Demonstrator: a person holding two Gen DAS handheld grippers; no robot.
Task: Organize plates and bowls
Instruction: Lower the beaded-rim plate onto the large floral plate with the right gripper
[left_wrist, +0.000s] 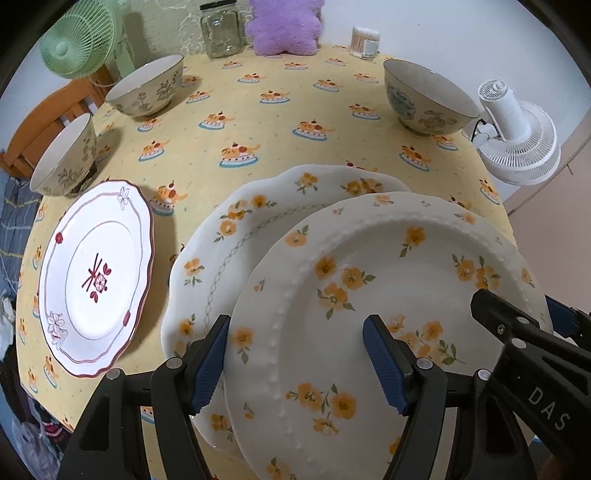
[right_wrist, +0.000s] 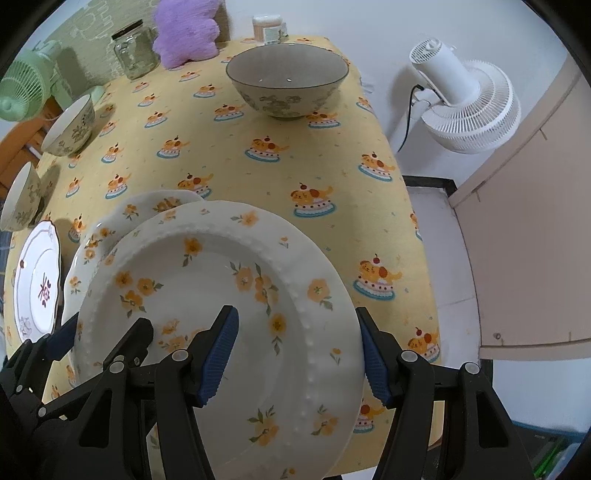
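Note:
A white beaded plate with orange flowers (left_wrist: 373, 325) (right_wrist: 221, 306) lies partly over a scalloped orange-flower plate (left_wrist: 236, 236) (right_wrist: 110, 229). My left gripper (left_wrist: 295, 362) is open, its blue pads on either side of the beaded plate's left rim. My right gripper (right_wrist: 299, 354) is open, its pads on either side of that plate's right rim; it also shows in the left wrist view (left_wrist: 524, 325). A red-trimmed plate (left_wrist: 96, 280) (right_wrist: 37, 284) lies to the left. Three patterned bowls stand apart: far right (left_wrist: 424, 99) (right_wrist: 288, 81), far left (left_wrist: 147, 88) (right_wrist: 70, 125), near left (left_wrist: 66, 155) (right_wrist: 22, 195).
The table has a yellow cartoon cloth (left_wrist: 266, 122). At its back stand a glass jar (left_wrist: 221, 29), a purple plush (left_wrist: 284, 26) and a cotton-swab box (left_wrist: 365, 42). A green fan (left_wrist: 77, 40) is at the back left, a white fan (left_wrist: 517, 133) off the right edge.

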